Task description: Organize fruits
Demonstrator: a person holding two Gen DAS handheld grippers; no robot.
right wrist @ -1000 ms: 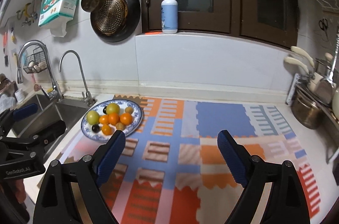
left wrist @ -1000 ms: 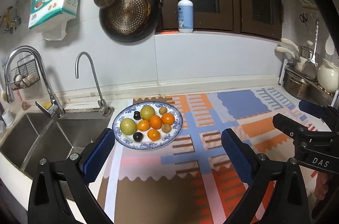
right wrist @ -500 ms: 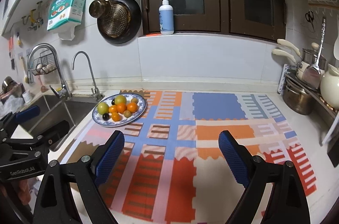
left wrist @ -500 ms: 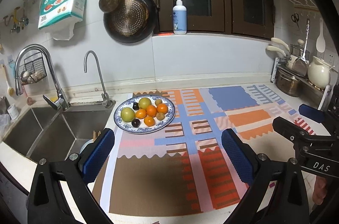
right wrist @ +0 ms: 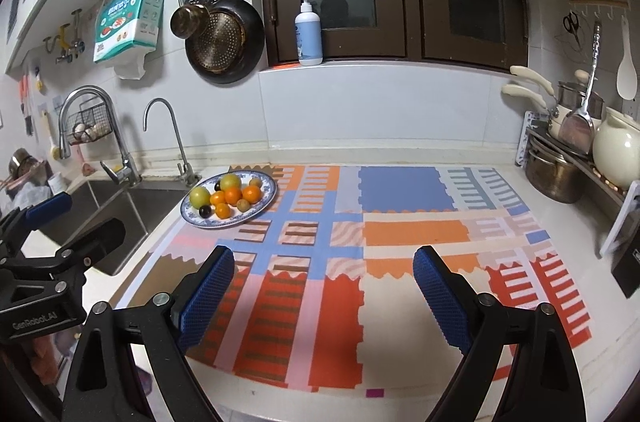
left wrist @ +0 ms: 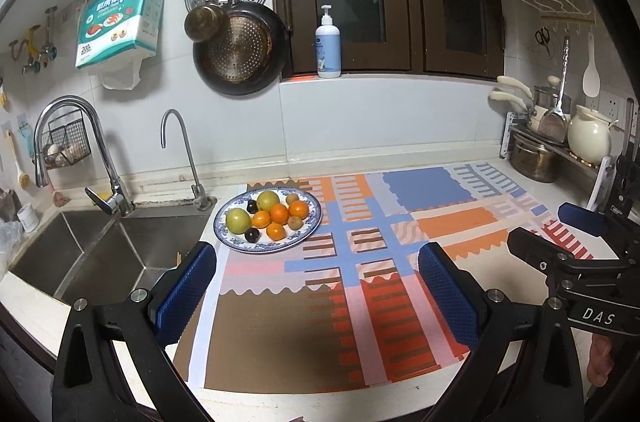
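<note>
Left gripper (left wrist: 316,286) released, empty, near edge of patterned mat (left wrist: 436,218). Right gripper (right wrist: 324,288) likewise released. Fruits (left wrist: 272,214) heaped on blue-rimmed plate (left wrist: 310,228), far-left beside sink (left wrist: 100,250).

Both wrist views toward shared plate (left wrist: 307,227)

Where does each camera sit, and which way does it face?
Left wrist: behind the open left tongs, facing the fruit plate; right tongs at its right edge.
Right wrist: behind the open right tongs, facing the patterned mat; left tongs at its left edge.
Both show plate, mat, sink.
</note>
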